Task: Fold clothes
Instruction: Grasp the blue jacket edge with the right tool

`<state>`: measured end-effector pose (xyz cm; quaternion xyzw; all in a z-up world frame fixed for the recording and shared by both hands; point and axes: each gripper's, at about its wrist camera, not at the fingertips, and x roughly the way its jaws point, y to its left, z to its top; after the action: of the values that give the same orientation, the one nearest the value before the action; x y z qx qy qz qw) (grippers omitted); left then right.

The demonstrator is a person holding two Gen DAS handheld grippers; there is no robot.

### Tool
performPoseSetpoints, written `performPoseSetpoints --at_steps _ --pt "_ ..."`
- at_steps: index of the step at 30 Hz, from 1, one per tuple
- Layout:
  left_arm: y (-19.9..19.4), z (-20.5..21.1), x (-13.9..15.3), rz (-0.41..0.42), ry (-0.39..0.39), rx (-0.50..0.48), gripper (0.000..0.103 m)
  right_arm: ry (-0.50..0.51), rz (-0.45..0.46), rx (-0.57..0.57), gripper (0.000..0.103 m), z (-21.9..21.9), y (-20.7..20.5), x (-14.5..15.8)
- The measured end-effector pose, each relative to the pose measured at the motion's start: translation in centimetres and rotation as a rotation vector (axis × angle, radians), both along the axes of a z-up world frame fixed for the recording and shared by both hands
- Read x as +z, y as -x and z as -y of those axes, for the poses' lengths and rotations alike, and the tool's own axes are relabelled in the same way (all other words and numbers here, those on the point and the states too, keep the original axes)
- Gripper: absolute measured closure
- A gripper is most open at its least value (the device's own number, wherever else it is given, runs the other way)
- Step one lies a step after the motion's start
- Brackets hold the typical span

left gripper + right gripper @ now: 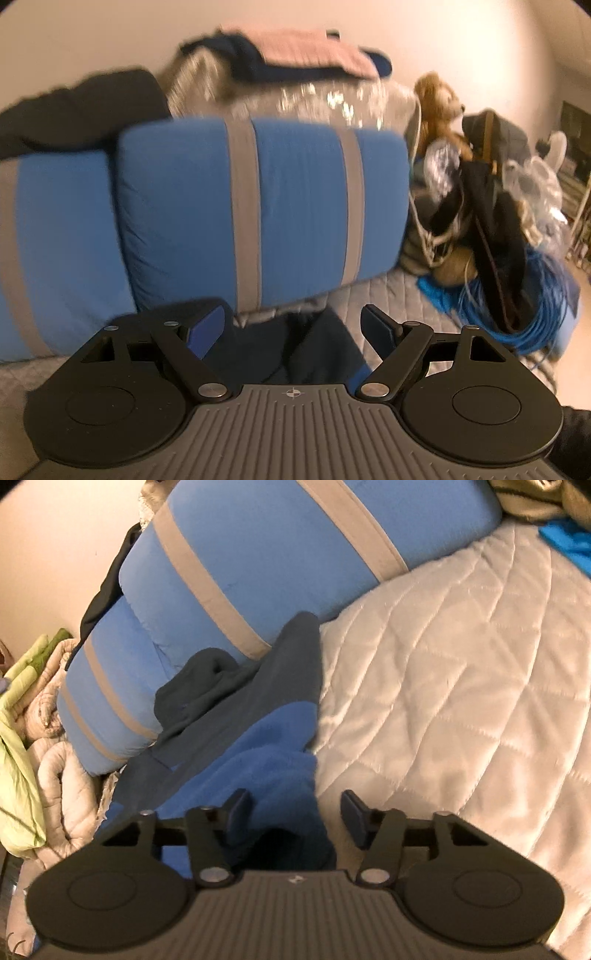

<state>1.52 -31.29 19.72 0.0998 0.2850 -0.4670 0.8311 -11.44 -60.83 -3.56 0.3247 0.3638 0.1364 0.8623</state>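
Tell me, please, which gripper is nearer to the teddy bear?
Left. The left gripper is open over a dark garment, with the teddy bear beyond the striped pillows to its right. The right gripper faces a blue-and-grey garment; no bear shows there.

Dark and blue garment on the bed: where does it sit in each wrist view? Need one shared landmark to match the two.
Left wrist view: the dark and blue garment lies at bottom centre, between the open left tongs, on the quilted bedspread.
Right wrist view: the garment runs from centre down to the open right tongs, mostly left of centre.
Shared landmark: the blue pillow with grey stripes, directly behind the garment.
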Motion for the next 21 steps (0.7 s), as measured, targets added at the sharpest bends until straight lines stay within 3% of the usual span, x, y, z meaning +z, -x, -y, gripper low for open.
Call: performPoseSetpoints --at_steps 3,6,11,21 --pt "-1.2 1.3 -2.5 -0.020 -0.025 -0.012 0.022 0.000 0.018 0.008 0.074 -0.2 0.4 -0.1" --pt "-2.7 3.0 -4.9 -0.062 -0.055 -0.029 0.022 0.047 0.048 0.023 0.080 -0.7 0.9 0.4" --pt "-4.9 6.0 -8.4 -0.085 -0.100 -0.086 0.022 0.109 0.071 0.030 0.081 -1.4 1.1 1.0" --pt "-8.2 11.0 -14.8 -0.176 -0.058 -0.174 0.022 0.130 0.083 0.042 0.080 -1.4 1.1 0.9"
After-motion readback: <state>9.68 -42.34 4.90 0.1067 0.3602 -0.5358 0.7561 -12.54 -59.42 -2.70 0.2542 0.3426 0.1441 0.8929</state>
